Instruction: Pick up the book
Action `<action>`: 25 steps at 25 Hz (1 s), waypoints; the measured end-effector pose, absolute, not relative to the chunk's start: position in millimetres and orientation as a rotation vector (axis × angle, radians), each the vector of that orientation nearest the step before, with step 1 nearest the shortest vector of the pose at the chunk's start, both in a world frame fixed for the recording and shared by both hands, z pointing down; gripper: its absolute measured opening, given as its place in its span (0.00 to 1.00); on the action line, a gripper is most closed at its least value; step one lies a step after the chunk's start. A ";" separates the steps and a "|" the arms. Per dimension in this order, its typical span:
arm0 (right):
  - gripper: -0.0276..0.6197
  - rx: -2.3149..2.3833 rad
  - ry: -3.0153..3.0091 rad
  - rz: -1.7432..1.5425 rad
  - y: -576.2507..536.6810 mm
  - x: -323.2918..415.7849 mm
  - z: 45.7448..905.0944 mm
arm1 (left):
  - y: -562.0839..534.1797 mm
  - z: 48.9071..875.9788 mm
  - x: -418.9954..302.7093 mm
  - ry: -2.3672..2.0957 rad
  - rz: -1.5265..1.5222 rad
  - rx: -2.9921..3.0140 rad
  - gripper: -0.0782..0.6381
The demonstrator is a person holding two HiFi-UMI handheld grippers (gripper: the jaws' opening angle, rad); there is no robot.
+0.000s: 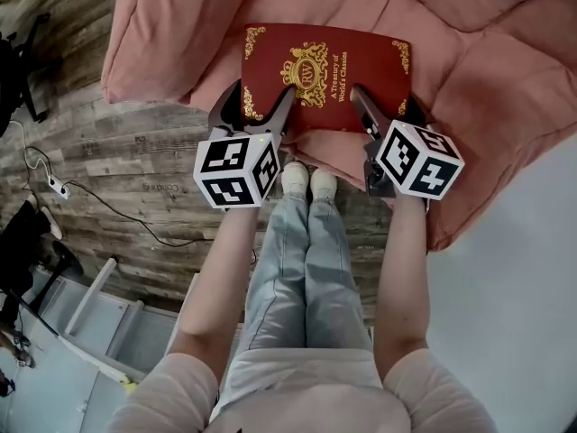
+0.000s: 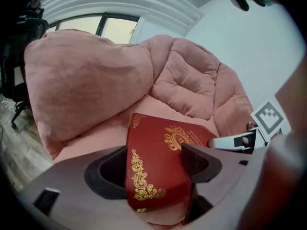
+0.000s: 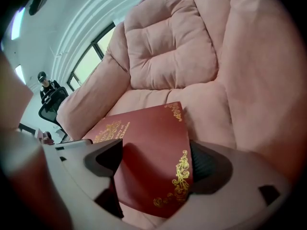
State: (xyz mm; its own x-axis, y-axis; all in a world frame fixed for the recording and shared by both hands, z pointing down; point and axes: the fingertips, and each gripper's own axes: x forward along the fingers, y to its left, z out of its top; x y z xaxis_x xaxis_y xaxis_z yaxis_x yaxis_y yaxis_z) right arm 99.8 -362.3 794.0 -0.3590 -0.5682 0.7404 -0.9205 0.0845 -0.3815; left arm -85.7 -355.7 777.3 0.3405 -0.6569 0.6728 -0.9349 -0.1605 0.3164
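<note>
Far out at nine o'clock in the head view, a black cable (image 1: 99, 201) snakes over the wood-plank floor (image 1: 117, 152) to a white power strip (image 1: 56, 186), well clear of the action. Across the top, from ten o'clock to two o'clock, sits the pink armchair (image 1: 180, 34): plush, tufted, softly rounded. Nothing blocks either tool.

On its seat at twelve o'clock lies the book (image 1: 325, 70), a red hardcover with gold scrollwork at the corners and a gold crest. Its near edge pokes out past the seat front, above the person's pale shoes (image 1: 308, 180).

Now the left gripper (image 1: 254, 106), with its black-and-white marker cube (image 1: 236, 168) just below. Its grey fingers (image 2: 199, 162) are closed partway onto the book's near-left corner. The dark ribbed pads press the spine edge on one side and the cover on the other.

Over to four o'clock of the book, the right gripper (image 1: 388, 115) mirrors it. Its own view shows the near-right corner pinched between both pads, the cover slanting through the gap.

At three o'clock, a plain white wall (image 1: 523, 287).
</note>
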 end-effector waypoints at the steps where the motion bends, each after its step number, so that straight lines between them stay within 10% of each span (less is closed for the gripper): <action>1: 0.68 1.492 -1.981 1.155 -362.5 100.0 794.5 | -355.9 779.1 -85.8 -1.399 0.499 1.896 0.58; 25: 0.68 1.597 -2.066 0.997 -358.9 98.5 752.5 | -353.6 738.4 -87.9 -1.464 0.481 1.922 0.58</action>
